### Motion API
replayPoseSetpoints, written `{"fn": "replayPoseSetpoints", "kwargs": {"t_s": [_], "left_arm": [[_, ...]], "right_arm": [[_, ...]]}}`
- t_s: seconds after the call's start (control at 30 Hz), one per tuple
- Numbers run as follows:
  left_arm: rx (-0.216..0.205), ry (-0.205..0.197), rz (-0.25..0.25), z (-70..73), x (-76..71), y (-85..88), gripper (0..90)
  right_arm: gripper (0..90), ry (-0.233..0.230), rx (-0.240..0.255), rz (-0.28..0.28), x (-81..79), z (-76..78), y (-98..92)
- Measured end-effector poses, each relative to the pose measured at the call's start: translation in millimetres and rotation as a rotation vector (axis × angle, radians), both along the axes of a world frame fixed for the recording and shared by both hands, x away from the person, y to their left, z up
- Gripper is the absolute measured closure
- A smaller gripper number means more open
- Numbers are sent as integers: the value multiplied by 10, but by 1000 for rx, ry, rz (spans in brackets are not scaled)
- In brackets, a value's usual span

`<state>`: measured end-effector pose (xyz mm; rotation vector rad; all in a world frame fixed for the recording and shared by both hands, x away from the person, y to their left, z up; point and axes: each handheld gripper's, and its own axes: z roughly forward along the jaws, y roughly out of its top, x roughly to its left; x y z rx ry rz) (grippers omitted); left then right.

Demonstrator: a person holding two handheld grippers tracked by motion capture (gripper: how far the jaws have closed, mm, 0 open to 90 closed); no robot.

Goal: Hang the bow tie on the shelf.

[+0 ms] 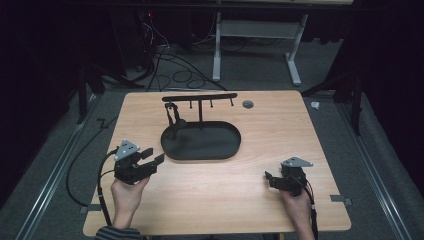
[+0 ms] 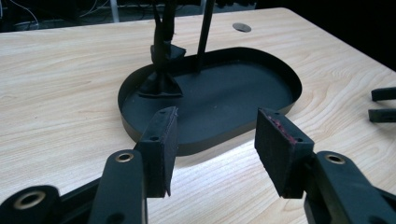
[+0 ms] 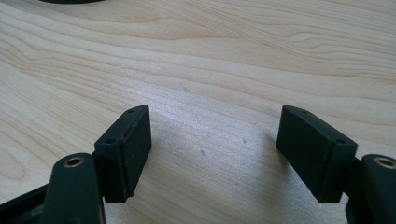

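My left gripper [image 1: 152, 156] sits just short of the black oval tray [image 1: 220, 150], jaws spread with nothing between them. The dark strap [image 1: 173, 120] hangs off the rack [image 1: 200, 97] down into the tray. My right gripper [image 1: 270, 178] rests well apart over bare table [image 1: 215, 200], also spread wide.

From above your side you look forward and down on the whole table [image 1: 215, 200]. Your left gripper's camera sits low, close behind its own jaws, facing the black tray [image 2: 280, 74], which the high view also shows [image 1: 230, 150]. Your right gripper's camera looks closely down at bare tabletop.
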<state>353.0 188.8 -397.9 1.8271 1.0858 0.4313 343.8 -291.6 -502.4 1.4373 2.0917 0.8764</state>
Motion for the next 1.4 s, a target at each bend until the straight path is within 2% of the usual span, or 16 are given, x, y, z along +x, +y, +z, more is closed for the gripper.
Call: {"fn": "replayPoseSetpoints", "kwargs": {"t_s": [0.13,0.27,0.5,0.67,0.83,1.27,1.4], "left_arm": [[20,25,-8,-60,39,-17,492],[9,27,-7,-105,50,-22,491],[24,42,-13,-192,40,-60,487],[10,46,-18,-251,27,-92,484],[17,70,-24,-344,42,-142,480],[-15,86,-26,-374,44,-142,457],[8,93,-38,-409,44,-184,453]], "right_arm": [[276,-1,-1,1,1,0,-1],[276,-2,-1,1,1,-1,-1],[276,-1,-1,1,1,0,-1],[276,-1,-1,1,0,0,0],[276,-2,-1,1,0,-1,0],[276,-1,-1,1,0,-1,0],[276,-2,-1,1,0,-1,0]]}}
